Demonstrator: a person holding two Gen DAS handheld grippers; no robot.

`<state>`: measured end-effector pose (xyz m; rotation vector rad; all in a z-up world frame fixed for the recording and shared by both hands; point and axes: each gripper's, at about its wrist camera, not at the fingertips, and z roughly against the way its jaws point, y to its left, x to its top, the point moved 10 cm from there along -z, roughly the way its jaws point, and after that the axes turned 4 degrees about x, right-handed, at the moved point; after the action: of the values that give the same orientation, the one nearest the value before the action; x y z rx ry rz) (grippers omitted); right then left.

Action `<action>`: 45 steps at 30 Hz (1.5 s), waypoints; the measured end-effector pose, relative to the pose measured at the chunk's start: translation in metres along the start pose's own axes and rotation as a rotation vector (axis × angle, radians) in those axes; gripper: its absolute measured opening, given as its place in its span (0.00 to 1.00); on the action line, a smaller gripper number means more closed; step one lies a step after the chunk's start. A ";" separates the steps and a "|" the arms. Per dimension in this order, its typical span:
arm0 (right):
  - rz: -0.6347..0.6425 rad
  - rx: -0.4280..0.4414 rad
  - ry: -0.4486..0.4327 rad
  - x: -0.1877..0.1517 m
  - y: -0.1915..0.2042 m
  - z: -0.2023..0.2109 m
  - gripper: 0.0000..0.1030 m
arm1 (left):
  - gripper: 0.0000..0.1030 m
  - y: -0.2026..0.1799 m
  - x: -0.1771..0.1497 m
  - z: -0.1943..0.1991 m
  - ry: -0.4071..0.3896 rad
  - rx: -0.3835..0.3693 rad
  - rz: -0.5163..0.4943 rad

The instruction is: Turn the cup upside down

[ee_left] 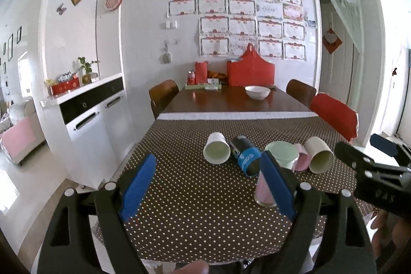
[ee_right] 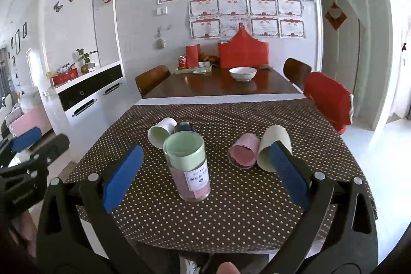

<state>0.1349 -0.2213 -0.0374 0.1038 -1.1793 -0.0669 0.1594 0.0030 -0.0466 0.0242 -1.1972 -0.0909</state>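
A clear glass cup [ee_right: 188, 167] with green and pink paper inside stands upright on the dotted tablecloth [ee_right: 231, 209]. It also shows in the left wrist view [ee_left: 278, 166], partly hidden behind a blue pad. My right gripper [ee_right: 205, 176] is open and empty, with the cup just ahead between its fingers. My left gripper [ee_left: 208, 186] is open and empty, to the left of the cup. A white cup [ee_right: 161, 134], a dark cup with a blue band [ee_left: 245, 154], a pink cup [ee_right: 244, 150] and a cream cup [ee_right: 273, 148] lie on their sides behind it.
Beyond the cloth is a bare wooden table [ee_right: 221, 86] with a white bowl [ee_right: 242, 73], a red can [ee_right: 182, 62] and red bags. Chairs stand at both sides, one draped in red [ee_right: 328, 99]. A white cabinet [ee_right: 87, 99] stands left.
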 end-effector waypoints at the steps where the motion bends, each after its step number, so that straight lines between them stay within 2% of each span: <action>1: 0.000 -0.008 -0.011 0.000 0.000 0.005 0.94 | 0.80 0.000 0.001 0.002 -0.007 0.006 -0.002; 10: 0.015 -0.052 -0.067 -0.005 0.001 0.036 0.94 | 0.80 -0.003 0.007 0.030 -0.056 0.023 -0.017; 19: 0.004 -0.077 -0.069 -0.019 -0.001 0.049 0.94 | 0.80 0.000 0.007 0.051 -0.082 0.024 -0.003; 29: 0.020 -0.070 -0.123 -0.012 0.014 0.065 0.94 | 0.80 0.005 0.002 0.066 -0.101 0.024 0.014; 31: 0.023 -0.066 -0.128 -0.010 0.017 0.067 0.94 | 0.80 0.006 0.001 0.069 -0.105 0.027 0.016; 33: 0.025 -0.064 -0.131 -0.009 0.019 0.068 0.94 | 0.84 0.007 0.001 0.073 -0.116 0.026 0.017; 45: 0.023 -0.064 -0.134 -0.008 0.022 0.069 0.94 | 0.84 0.009 0.001 0.080 -0.124 0.037 0.011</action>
<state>0.0679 -0.2018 -0.0159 0.0290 -1.3111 -0.0923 0.0856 0.0144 -0.0156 0.0449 -1.3230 -0.0608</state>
